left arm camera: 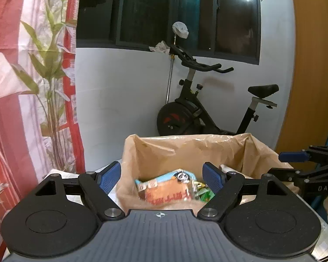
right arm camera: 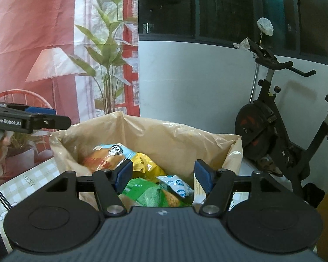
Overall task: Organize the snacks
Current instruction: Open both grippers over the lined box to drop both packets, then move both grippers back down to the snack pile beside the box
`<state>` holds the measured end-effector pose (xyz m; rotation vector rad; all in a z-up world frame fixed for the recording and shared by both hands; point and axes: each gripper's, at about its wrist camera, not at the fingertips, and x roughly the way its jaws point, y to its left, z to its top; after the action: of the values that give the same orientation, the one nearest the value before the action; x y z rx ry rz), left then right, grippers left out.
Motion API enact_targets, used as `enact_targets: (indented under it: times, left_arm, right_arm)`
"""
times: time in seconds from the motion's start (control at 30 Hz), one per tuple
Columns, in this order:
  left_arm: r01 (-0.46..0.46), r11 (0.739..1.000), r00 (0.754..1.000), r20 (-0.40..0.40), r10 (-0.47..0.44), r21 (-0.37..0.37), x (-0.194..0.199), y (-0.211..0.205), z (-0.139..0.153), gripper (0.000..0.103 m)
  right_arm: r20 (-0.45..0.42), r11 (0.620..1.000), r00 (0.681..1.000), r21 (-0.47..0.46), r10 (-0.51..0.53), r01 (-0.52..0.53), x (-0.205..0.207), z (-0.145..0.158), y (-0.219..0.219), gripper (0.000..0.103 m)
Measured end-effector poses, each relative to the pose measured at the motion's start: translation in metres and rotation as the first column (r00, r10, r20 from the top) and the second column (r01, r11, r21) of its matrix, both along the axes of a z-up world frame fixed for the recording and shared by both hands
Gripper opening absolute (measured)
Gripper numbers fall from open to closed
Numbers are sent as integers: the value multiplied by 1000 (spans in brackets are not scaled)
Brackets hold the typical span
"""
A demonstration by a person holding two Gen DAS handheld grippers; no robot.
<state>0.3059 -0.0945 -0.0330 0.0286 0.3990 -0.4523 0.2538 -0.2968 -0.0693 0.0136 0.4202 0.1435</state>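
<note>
A beige plastic bag point(left arm camera: 185, 150) point(right arm camera: 164, 135) stands open on the table with snack packs inside. A light-blue and orange pack with a panda point(left arm camera: 168, 187) point(right arm camera: 109, 155) lies on top. Beside it are a yellow packet point(right arm camera: 146, 163), a green packet point(right arm camera: 148, 194) and a small white-and-blue packet point(right arm camera: 177, 184). My left gripper point(left arm camera: 161, 175) hovers open over the bag's near rim, nothing between its blue pads. My right gripper point(right arm camera: 164, 175) is open too, above the green packet, holding nothing. In the left wrist view one of the right gripper's blue fingers point(left arm camera: 293, 156) shows at the bag's right edge.
An exercise bike point(left arm camera: 207, 109) point(right arm camera: 273, 131) stands behind the bag against a white wall. A checked tablecloth point(right arm camera: 21, 185) covers the table. A red printed backdrop point(left arm camera: 21, 65) hangs on the left, and a wooden panel point(left arm camera: 312, 65) stands on the right.
</note>
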Motion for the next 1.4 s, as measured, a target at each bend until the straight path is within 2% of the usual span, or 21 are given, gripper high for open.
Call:
enact_targets:
  times: [0.4,0.6,0.83,1.03,1.4]
  left_arm:
    - [-41,998,999,-15,40,-43,-42,26,-17,83]
    - [-66,995,996,-61,62,-73,-55,29,-37,83]
    - [-63,997,986,-157,57,-33,-61,18,-71,83]
    - [-55,998,979,-198,50,-23,-61,11,-92,83]
    - [31,998,966,-258,-18,46,-59,-12,-123,80]
  right_arm:
    - [28,1000,999,-5,26,-25,-30,-5,16,65]
    - [39,997,997,-17,69,-69,-44,-10,25,65]
    - [47,995,994,-33,97,-96,-60,-25,33,65]
    - [26,992,993,-53,119,-117,-77,-47,33,65]
    - [-58,997,997,-51,56,-59,-91,-98,3,65]
